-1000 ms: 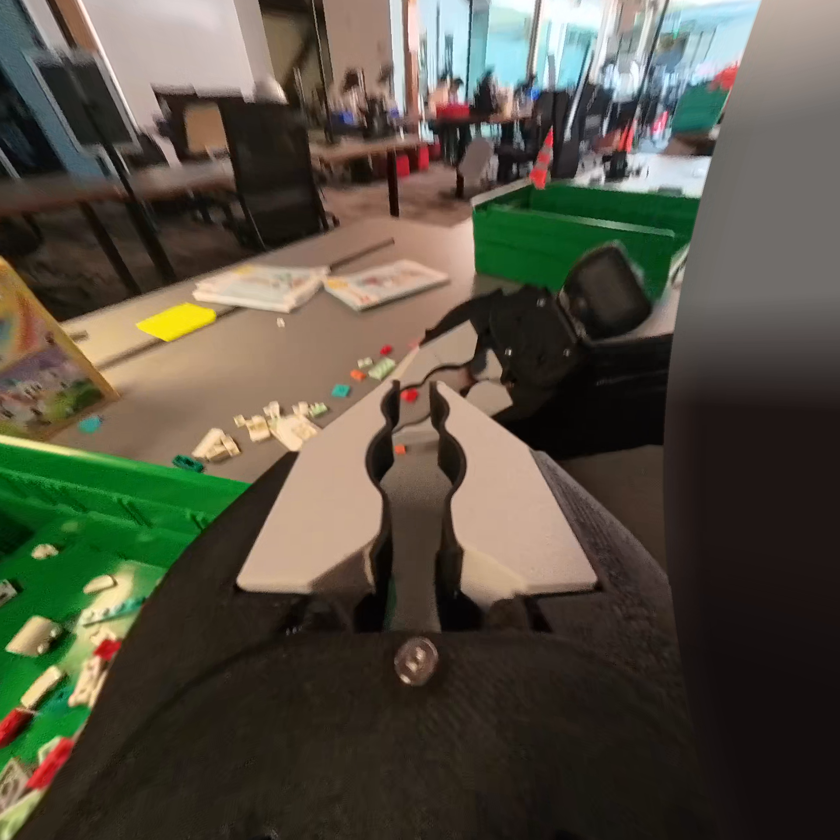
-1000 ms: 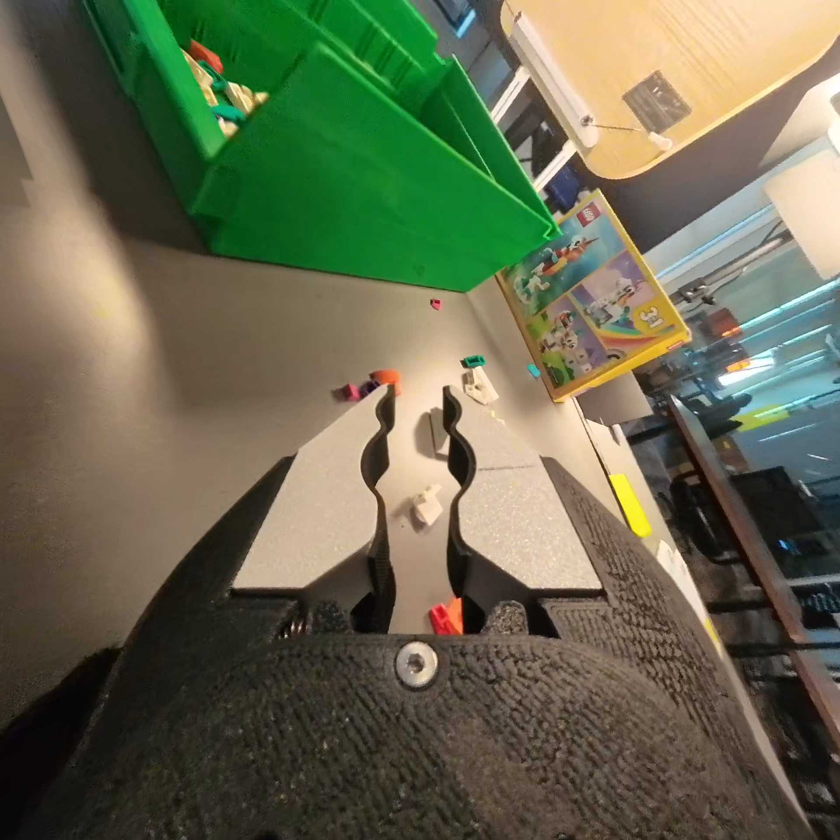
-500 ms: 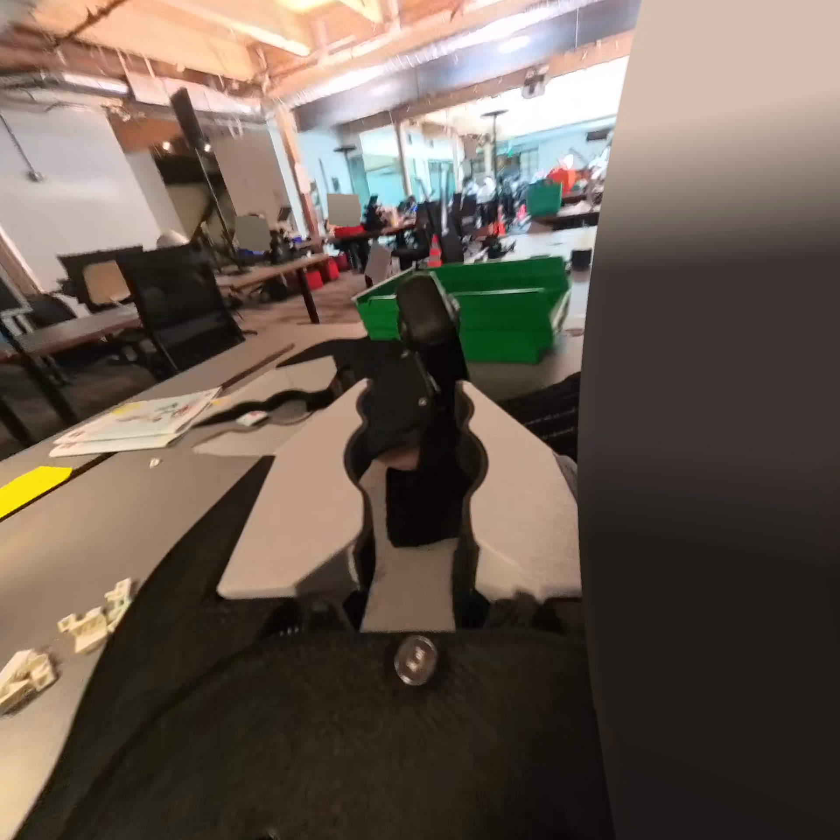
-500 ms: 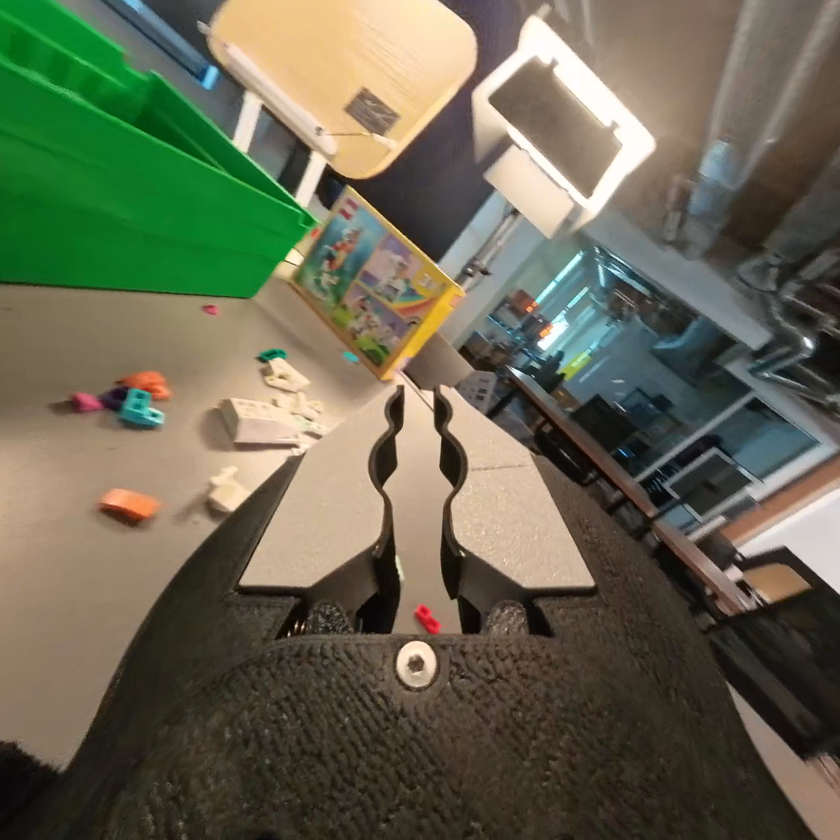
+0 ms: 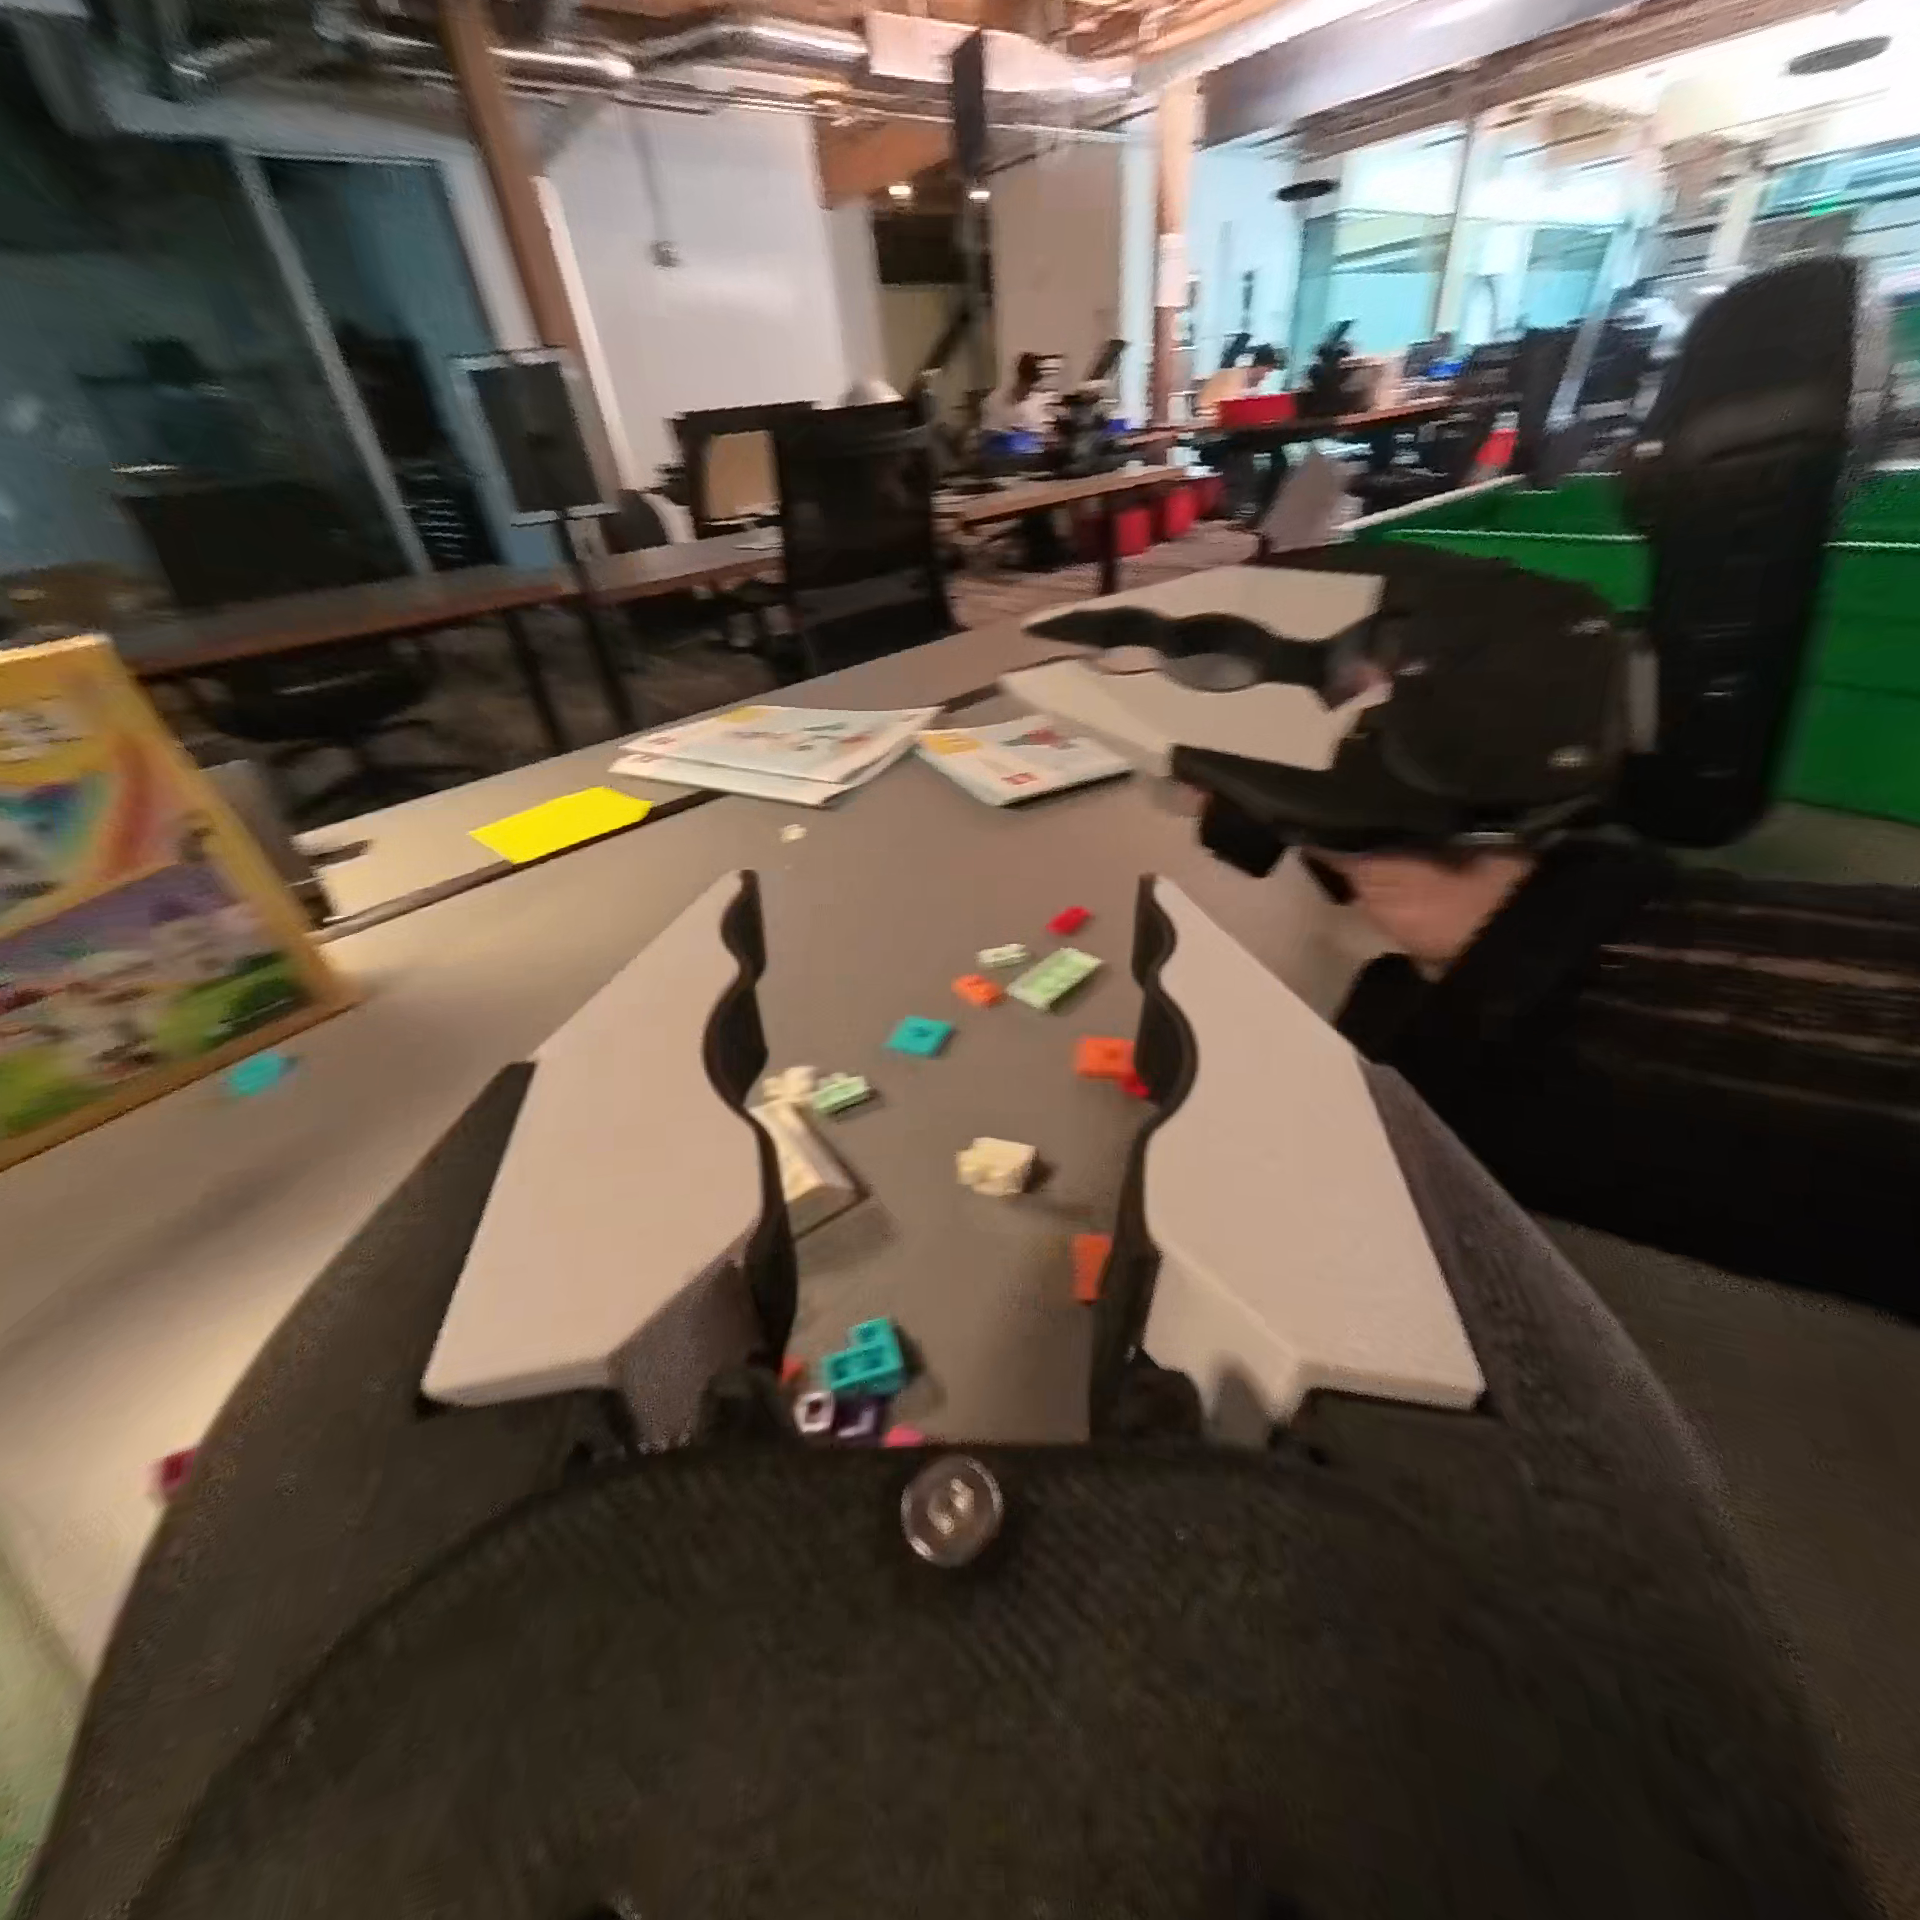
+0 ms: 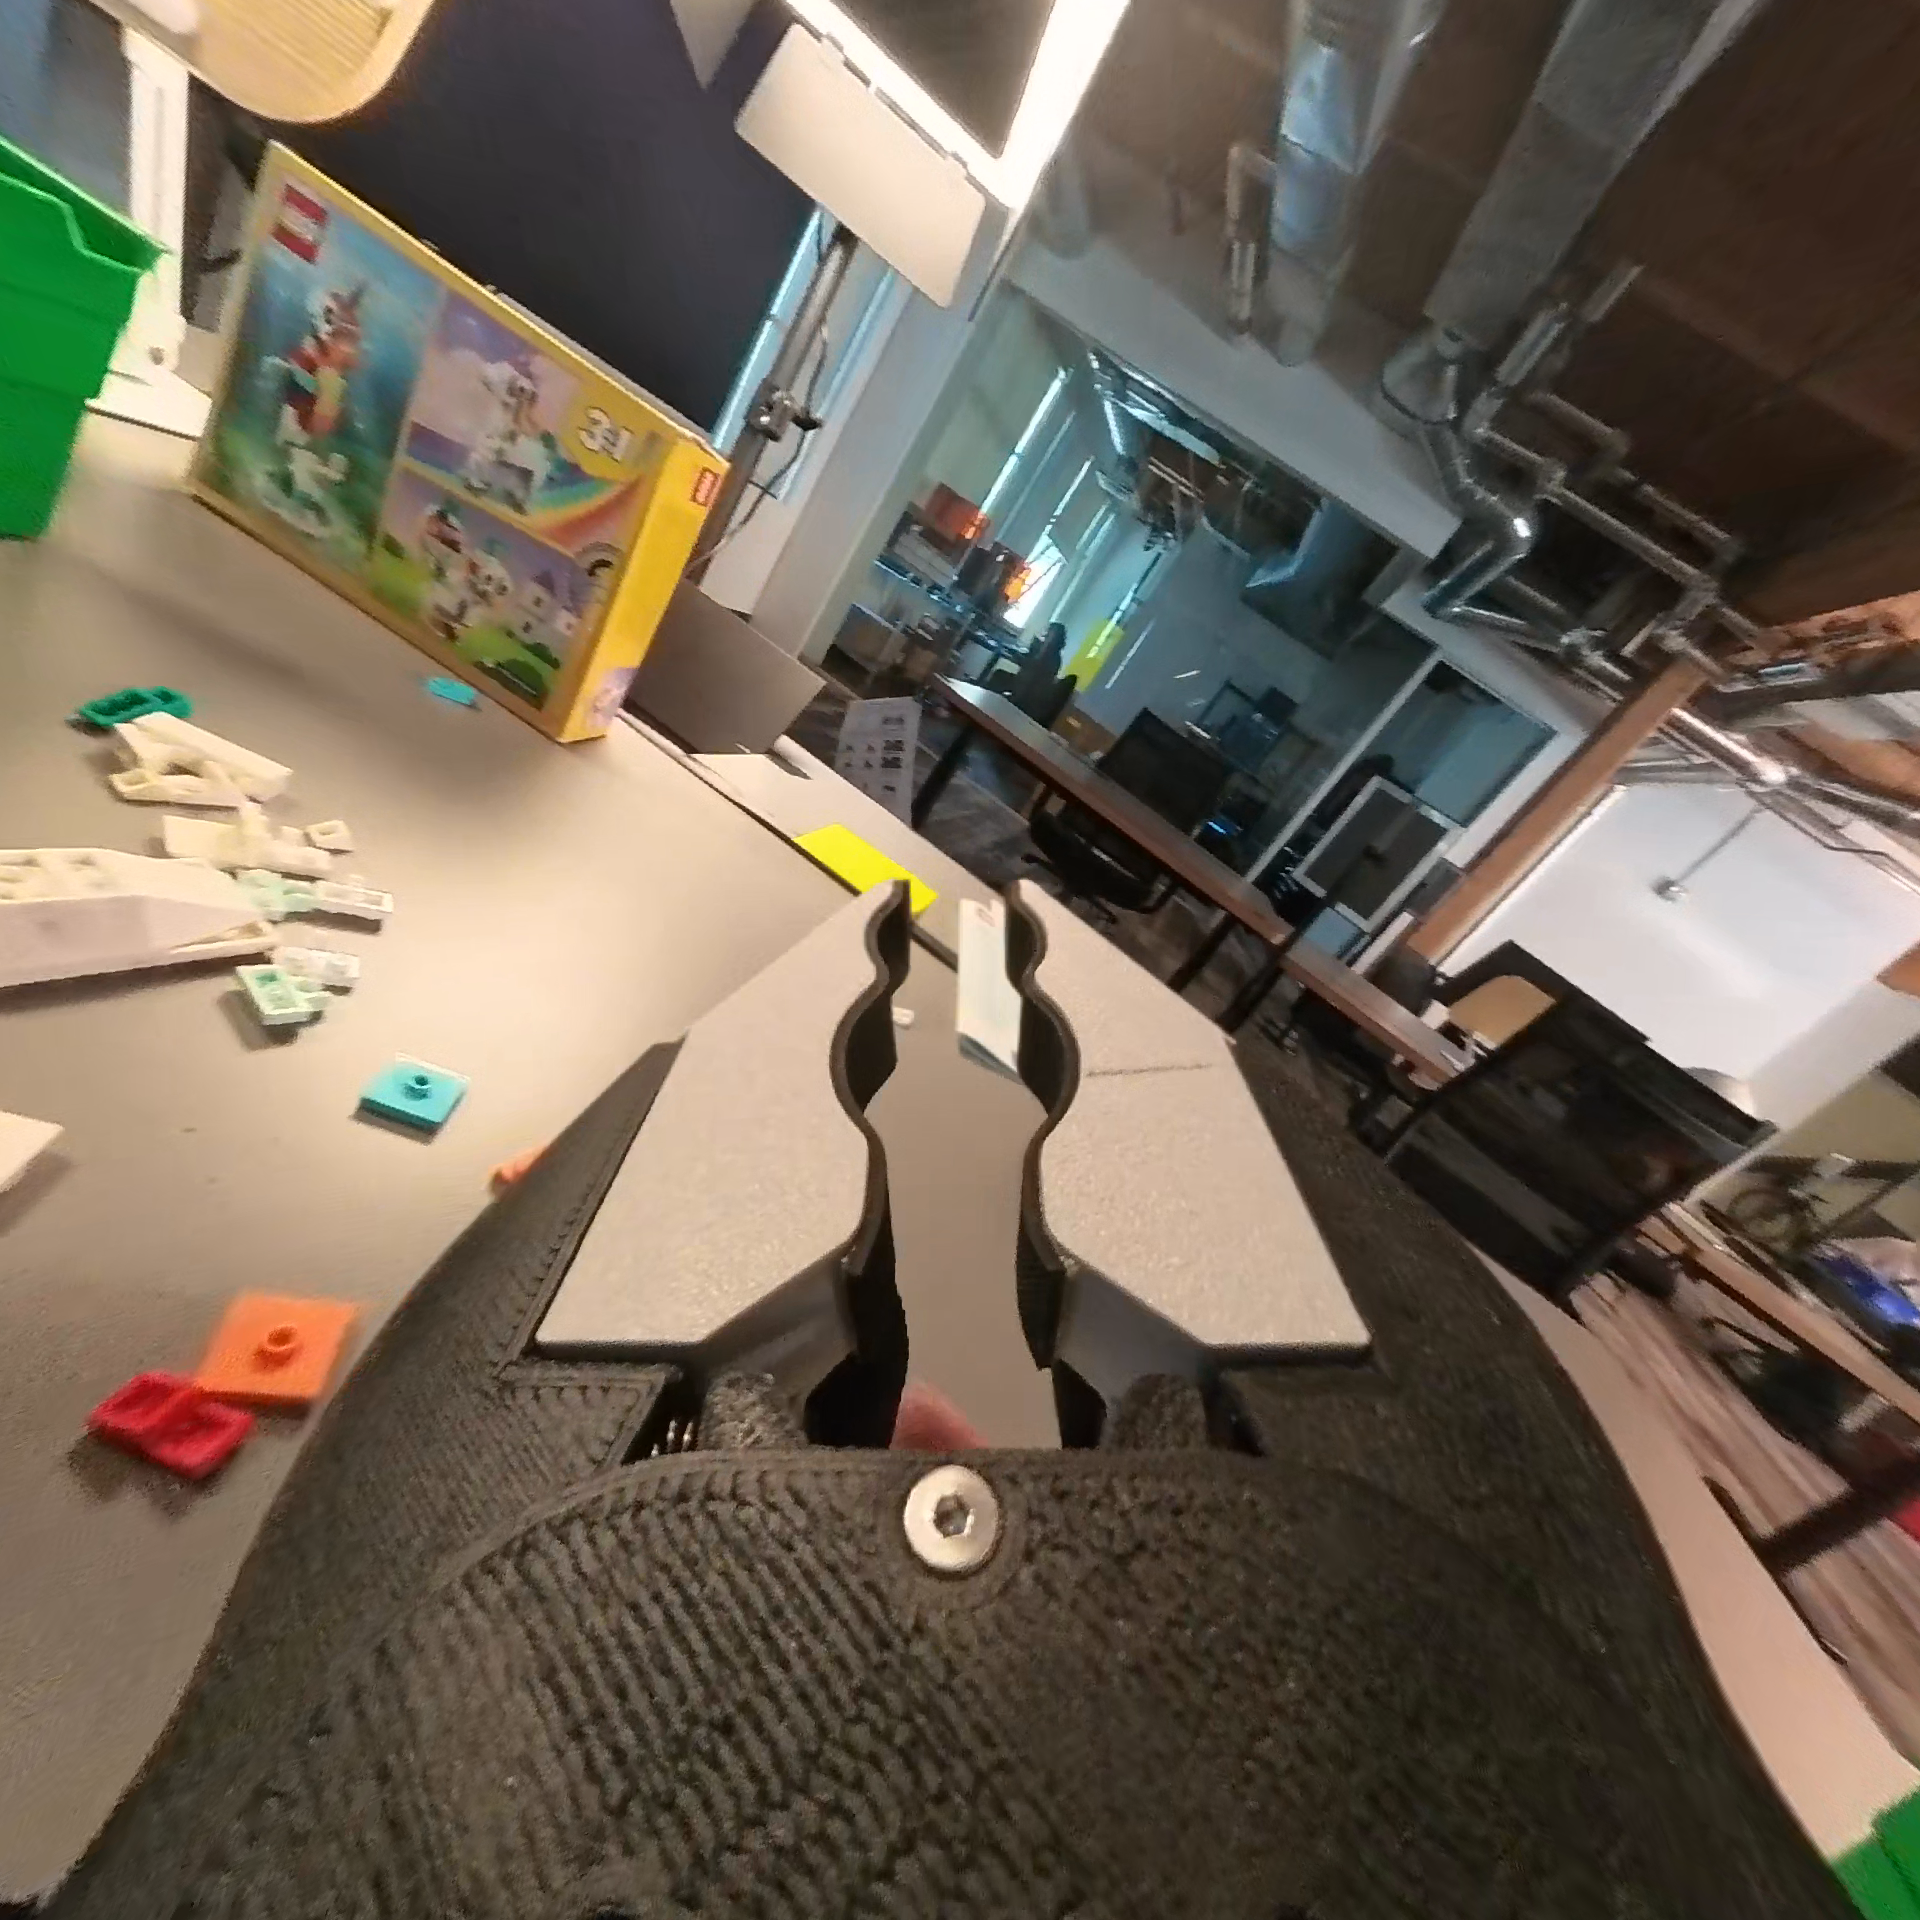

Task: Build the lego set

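My left gripper (image 5: 945,894) is open wide and empty, low over the grey table (image 5: 156,1226). Between its fingers lie loose toy bricks: a white brick (image 5: 995,1164), a teal plate (image 5: 920,1036), an orange brick (image 5: 1103,1055), a long white piece (image 5: 805,1143) and a teal L-piece (image 5: 868,1371). My right gripper (image 6: 958,896) has a narrow gap between its fingers and holds nothing. It also shows in the left wrist view (image 5: 1195,665), held by a hand (image 5: 1423,914) above the table to the right. Beside it lie a teal plate (image 6: 414,1091), an orange plate (image 6: 275,1349) and a red piece (image 6: 171,1421).
A colourful toy box (image 5: 125,935) stands at the left, also in the right wrist view (image 6: 436,457). Booklets (image 5: 790,743) and a yellow note (image 5: 561,824) lie farther back. Green bins (image 5: 1860,623) (image 6: 52,343) stand at the table's ends. White pieces (image 6: 104,914) lie in a cluster. There is about 15 cm between the tips of the two grippers.
My left gripper has opened wide and swung back down over the loose bricks. My right gripper has tilted up and moved along the table away from the green bin; its gap is unchanged.
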{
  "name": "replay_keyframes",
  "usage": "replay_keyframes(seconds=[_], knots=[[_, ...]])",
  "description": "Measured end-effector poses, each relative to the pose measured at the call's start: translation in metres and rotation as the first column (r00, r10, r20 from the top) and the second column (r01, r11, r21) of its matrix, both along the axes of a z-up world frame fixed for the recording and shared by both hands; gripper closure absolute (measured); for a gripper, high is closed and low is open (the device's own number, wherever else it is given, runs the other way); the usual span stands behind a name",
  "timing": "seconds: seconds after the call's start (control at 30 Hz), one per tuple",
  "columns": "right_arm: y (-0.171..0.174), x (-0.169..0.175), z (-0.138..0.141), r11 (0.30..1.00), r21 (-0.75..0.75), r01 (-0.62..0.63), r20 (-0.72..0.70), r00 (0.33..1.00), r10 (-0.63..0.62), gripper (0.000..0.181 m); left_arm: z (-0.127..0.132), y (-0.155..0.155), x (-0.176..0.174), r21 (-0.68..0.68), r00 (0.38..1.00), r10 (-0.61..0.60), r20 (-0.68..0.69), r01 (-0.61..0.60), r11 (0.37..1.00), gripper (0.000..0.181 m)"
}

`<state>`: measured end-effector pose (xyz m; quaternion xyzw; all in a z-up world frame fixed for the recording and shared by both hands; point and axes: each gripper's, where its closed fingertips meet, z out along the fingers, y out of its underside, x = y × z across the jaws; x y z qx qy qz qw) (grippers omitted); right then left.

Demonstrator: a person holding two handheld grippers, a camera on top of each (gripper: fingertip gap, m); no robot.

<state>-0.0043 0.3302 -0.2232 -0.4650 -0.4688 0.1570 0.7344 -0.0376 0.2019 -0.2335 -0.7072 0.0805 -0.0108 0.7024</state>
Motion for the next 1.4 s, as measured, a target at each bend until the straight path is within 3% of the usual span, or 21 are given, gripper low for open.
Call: replay_keyframes(seconds=[0.07,0.3,0.5,0.67,0.8,1.03,1.2,1.4], knots=[[0.007,0.004,0.002,0.999,0.005,0.031,-0.018,0.999,-0.031,0.164,0.002,-0.001,-0.021,0.024,0.996,0.080,-0.035,-0.079,0.997,0.105],[0.036,0.019,0.004,0.990,-0.062,0.129,-0.082,0.988,-0.134,0.163,0.014,-0.022,-0.100,0.092,0.924,0.373,-0.089,-0.365,0.926,0.109],[0.042,0.014,0.001,0.991,-0.083,0.109,-0.073,0.991,-0.115,0.163,0.006,-0.034,-0.150,0.057,0.880,0.474,-0.001,-0.473,0.879,0.119],[0.034,-0.006,0.002,1.000,0.001,0.025,-0.020,0.999,-0.025,0.165,-0.016,-0.010,-0.158,-0.116,0.915,0.402,0.011,-0.398,0.910,0.136],[0.040,-0.019,-0.002,1.000,0.010,-0.012,0.012,1.000,0.012,0.166,-0.026,0.016,-0.169,-0.260,0.929,0.369,0.011,-0.354,0.899,0.149],[0.031,-0.026,0.000,0.996,0.032,-0.079,0.015,0.997,0.079,0.168,-0.085,0.064,-0.203,-0.614,0.920,0.390,-0.027,-0.323,0.720,0.142],[0.031,-0.030,-0.003,0.995,0.012,-0.103,0.028,0.994,0.102,0.168,-0.102,0.089,-0.227,-0.649,0.890,0.456,0.031,-0.329,0.686,0.143],[0.035,-0.028,-0.004,0.992,-0.044,-0.118,-0.006,0.993,0.118,0.168,-0.102,0.109,-0.243,-0.649,0.871,0.486,0.070,-0.330,0.685,0.161]])
